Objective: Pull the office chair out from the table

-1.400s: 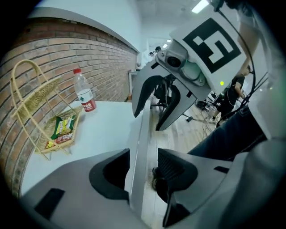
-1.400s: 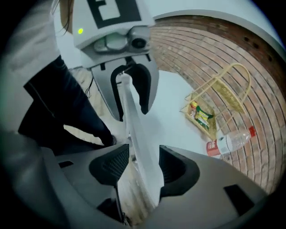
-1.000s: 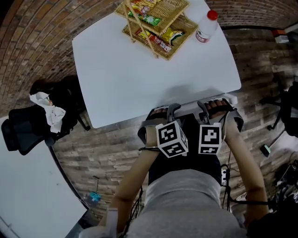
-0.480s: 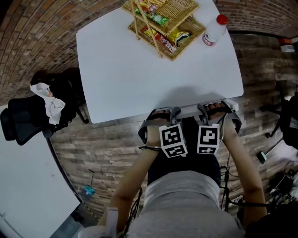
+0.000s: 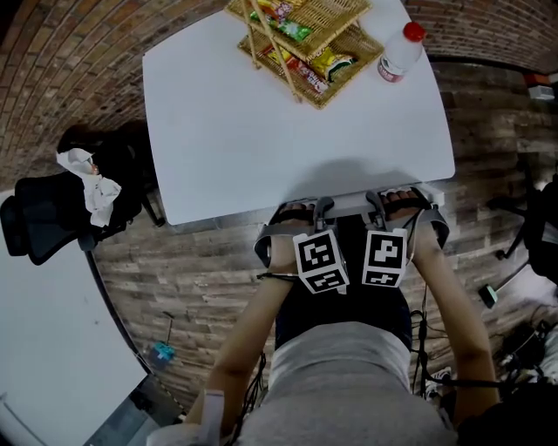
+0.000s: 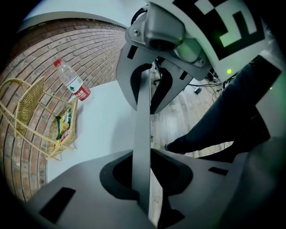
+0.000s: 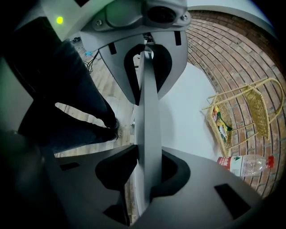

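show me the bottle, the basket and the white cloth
bottle (image 5: 398, 55), head view, clear body below the red cap
basket (image 5: 336, 13), head view, bare weave of the upper tier
cloth (image 5: 87, 181), head view, middle of the crumpled white fabric

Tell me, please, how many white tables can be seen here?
2. One white rectangular table lies ahead, bearing a two-tier wicker basket rack; the other white table is at lower left, cut off by the frame.

wicker baskets: snack packets | red-capped bottle | white cloth
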The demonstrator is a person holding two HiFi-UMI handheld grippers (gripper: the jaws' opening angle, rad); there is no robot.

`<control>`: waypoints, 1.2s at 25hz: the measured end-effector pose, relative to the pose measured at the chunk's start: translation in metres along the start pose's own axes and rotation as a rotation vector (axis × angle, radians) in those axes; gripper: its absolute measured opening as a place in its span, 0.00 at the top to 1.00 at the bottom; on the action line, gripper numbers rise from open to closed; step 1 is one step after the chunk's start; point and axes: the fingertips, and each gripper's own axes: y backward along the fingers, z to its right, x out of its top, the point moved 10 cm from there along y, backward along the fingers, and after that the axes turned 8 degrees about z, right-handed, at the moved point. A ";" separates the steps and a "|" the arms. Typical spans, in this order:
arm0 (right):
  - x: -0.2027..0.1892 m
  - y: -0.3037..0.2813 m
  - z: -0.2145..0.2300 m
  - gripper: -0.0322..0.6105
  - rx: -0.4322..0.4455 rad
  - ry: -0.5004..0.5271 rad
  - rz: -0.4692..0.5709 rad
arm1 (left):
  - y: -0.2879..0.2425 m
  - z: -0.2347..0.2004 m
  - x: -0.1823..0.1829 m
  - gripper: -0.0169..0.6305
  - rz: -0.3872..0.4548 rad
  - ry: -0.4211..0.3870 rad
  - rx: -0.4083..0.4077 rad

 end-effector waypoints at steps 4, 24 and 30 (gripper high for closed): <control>0.000 0.003 -0.001 0.80 0.004 -0.007 -0.002 | 0.001 0.001 0.003 0.84 -0.012 0.014 0.003; 0.010 0.034 -0.122 0.81 0.073 0.018 0.059 | 0.027 0.128 0.004 0.84 -0.064 0.064 -0.038; 0.018 0.046 -0.179 0.81 0.068 0.014 0.060 | 0.040 0.186 0.000 0.84 -0.059 0.066 -0.032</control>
